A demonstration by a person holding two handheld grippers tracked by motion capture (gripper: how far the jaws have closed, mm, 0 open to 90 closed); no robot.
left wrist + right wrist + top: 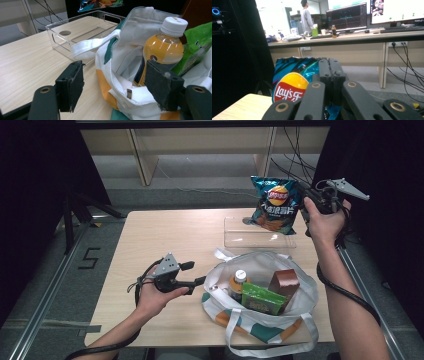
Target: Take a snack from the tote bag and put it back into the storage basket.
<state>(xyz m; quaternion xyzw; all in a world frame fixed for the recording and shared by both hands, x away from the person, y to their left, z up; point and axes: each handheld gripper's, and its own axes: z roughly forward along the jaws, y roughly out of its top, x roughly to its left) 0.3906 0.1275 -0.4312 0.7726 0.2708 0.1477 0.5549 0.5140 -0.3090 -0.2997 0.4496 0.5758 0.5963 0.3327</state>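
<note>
A teal Lay's chip bag (274, 202) hangs upright over a clear plastic bin (235, 236) at the back of the table. My right gripper (303, 200) is shut on the chip bag's upper right edge; in the right gripper view the jaws (329, 71) are pressed together on the chip bag (290, 86). My left gripper (195, 273) is open beside the left rim of a white tote bag (300, 312). In the left gripper view its pads (71, 85) straddle the tote bag's rim (117, 75) without pressing it. In the tote bag are an orange drink bottle (161, 47), a green packet (262, 299) and a brown box (284, 282).
The wooden table (160, 240) has bare room at its left and back left. Shelf legs (142, 162) and cables (295, 155) stand on the floor behind it. Far off, a person (307, 18) stands at a desk with monitors (347, 16).
</note>
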